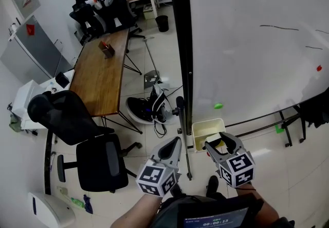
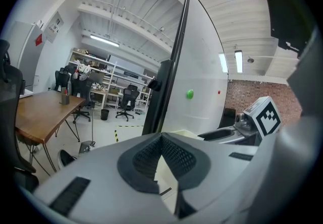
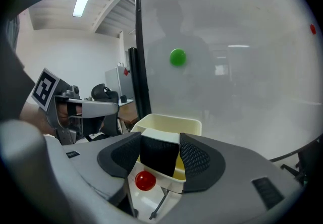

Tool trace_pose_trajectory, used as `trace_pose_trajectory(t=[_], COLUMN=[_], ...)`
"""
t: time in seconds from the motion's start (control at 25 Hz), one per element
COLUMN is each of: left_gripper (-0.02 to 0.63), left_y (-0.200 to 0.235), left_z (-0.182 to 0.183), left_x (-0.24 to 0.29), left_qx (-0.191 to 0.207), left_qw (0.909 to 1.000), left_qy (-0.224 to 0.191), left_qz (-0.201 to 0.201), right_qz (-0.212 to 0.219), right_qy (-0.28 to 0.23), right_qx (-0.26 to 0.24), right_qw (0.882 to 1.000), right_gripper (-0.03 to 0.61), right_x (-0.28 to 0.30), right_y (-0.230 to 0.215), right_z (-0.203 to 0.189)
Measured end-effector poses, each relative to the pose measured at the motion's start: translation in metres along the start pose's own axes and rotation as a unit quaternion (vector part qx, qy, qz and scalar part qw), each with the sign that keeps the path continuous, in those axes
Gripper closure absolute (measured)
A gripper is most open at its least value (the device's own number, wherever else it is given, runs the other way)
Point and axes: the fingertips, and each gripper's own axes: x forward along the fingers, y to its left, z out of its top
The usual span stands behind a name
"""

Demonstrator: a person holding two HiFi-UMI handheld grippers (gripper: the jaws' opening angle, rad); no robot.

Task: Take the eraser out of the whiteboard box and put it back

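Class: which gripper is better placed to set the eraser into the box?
Right gripper: it grips the eraser right at the box. The left gripper is shut, empty, off to the side.

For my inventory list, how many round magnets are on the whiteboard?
2. A green magnet sits low on the whiteboard, above the box; a red magnet is far right. Others may be out of view.

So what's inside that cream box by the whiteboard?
Something yellow shows inside the box; the eraser, clamped in the right gripper, covers most of the rest.
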Motion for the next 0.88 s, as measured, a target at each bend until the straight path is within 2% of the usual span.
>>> trace_pose_trajectory(t=[0.28, 0.88], left_gripper=[0.591, 0.591], left_y=[0.001, -0.007], left_z=[0.0, 0.014], left_x=[0.002, -0.005], left_qx=[-0.003, 0.003], left_qw=[1.0, 0.9998], left_qy=[-0.001, -0.019], left_qz=[0.001, -0.007], right_qz=[0.003, 0.004], right_qy=[0.009, 0.017], right_qx=[-0.022, -0.032], right_qw=[1.0, 0.999], right_gripper=[0.31, 0.296], right_x=[0.004, 0.002], right_y=[0.004, 0.01], right_z=[-0.001, 0.003])
